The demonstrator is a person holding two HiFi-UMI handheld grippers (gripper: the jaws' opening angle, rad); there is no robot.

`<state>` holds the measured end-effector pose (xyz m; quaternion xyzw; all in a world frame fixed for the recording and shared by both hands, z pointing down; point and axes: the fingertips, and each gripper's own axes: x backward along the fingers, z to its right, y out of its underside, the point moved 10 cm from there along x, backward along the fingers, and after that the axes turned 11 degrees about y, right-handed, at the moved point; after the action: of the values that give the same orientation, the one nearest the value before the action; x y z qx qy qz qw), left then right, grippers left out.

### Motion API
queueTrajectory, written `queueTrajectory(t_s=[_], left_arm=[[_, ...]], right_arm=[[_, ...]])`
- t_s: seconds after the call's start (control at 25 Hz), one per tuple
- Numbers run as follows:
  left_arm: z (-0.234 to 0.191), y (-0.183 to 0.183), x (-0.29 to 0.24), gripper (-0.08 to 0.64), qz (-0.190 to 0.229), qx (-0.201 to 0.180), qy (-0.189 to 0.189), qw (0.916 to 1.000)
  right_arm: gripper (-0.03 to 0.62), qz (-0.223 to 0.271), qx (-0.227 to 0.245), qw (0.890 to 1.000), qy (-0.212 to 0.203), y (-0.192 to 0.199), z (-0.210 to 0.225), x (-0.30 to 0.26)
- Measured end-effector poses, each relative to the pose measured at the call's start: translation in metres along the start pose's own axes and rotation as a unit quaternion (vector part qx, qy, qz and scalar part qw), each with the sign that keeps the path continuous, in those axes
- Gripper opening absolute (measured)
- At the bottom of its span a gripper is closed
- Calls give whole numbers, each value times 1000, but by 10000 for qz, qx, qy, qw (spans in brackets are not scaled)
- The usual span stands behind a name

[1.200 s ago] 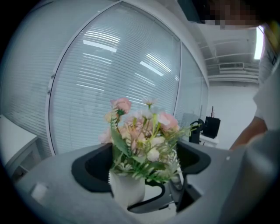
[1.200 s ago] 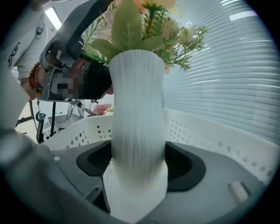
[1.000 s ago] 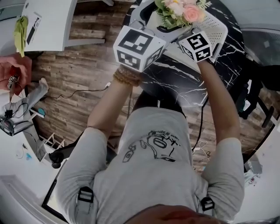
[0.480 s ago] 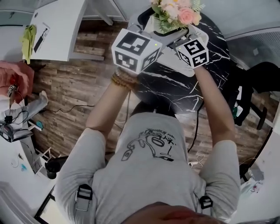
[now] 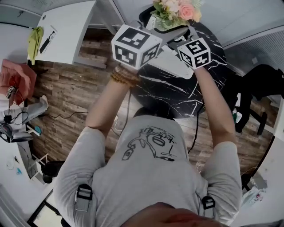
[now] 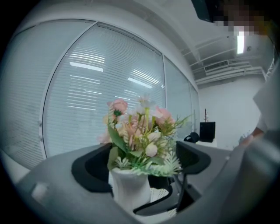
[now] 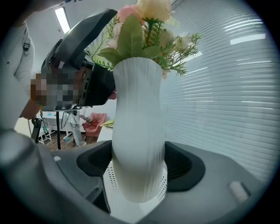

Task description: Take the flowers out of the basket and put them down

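A bunch of pink and cream flowers [image 5: 176, 9] stands in a white ribbed vase [image 7: 139, 131]. My right gripper [image 7: 140, 168] is shut on the vase's lower body, a pad on each side. The vase's bottom hangs just above the white perforated basket [image 7: 162, 186]. In the head view the basket [image 5: 173, 66] sits on the black marble table [image 5: 177, 91] below both grippers. My left gripper [image 6: 140, 175] faces the vase [image 6: 129, 190] from the other side. Its jaws stand open round the vase, with a gap at the right pad. A black curved handle [image 6: 153, 205] shows low between them.
A white desk [image 5: 66, 31] stands at the far left over the wood floor [image 5: 66, 93]. A black chair [image 5: 262, 80] is to the table's right. Blinds cover the windows [image 6: 87, 100] behind the flowers. The table's near edge is close to my body.
Both grippers and the flowers have risen towards the top of the head view. The vase has come up from the basket, which now lies below the grippers.
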<state>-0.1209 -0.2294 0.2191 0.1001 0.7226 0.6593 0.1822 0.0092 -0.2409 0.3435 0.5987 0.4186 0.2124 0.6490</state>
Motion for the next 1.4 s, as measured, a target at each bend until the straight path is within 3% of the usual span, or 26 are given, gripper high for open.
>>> queueTrajectory(t_s=[0.56, 1.4], left_arm=[[21, 0, -13, 457, -16, -32, 201, 9998], [101, -14, -95, 457, 48, -215, 1233, 9921]], right_arm=[[379, -31, -20, 9998, 212, 6, 6, 28], [376, -4, -204, 9921, 1238, 34, 54, 144]])
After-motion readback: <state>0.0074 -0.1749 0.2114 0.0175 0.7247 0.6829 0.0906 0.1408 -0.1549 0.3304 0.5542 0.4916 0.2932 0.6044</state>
